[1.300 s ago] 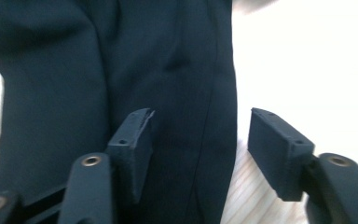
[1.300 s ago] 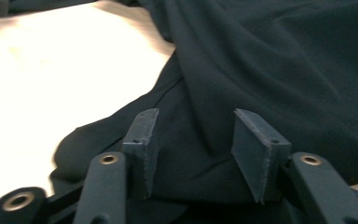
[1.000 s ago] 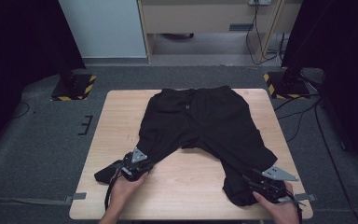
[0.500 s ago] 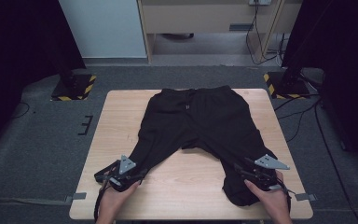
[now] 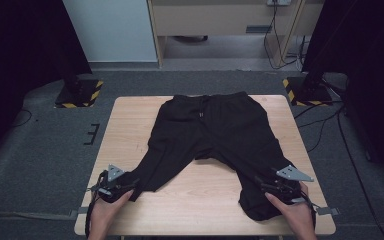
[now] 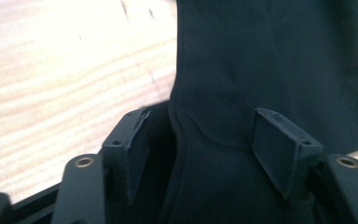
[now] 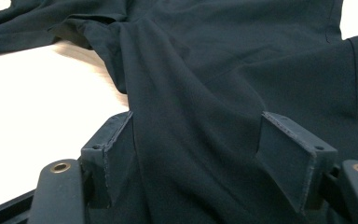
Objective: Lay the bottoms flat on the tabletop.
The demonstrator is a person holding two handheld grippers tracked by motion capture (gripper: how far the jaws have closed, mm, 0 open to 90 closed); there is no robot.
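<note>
A pair of black shorts [image 5: 215, 130] lies spread flat on the wooden table [image 5: 130, 120], waistband at the far side and both legs pointing toward me. My left gripper [image 5: 129, 184] sits at the hem of the left leg near the table's front left. Its jaws have just been opening and now stand open, with a loose fold of the black cloth [image 6: 270, 56] between them [image 6: 200, 116]. My right gripper [image 5: 263, 183] rests on the right leg's hem. Its jaws have also just been opening, and the cloth [image 7: 223, 60] lies slack between them [image 7: 196, 119].
The table's front edge runs just under both hands. Bare wood [image 5: 205, 200] lies between the two legs. Black-and-yellow striped stand bases sit on the floor at the back left [image 5: 80, 92] and back right [image 5: 305, 90], with cables [image 5: 325, 125] trailing at the right.
My left gripper has slid leftward along the front of the table, away from the left leg's middle to its hem. The right gripper has stayed about where it was.
</note>
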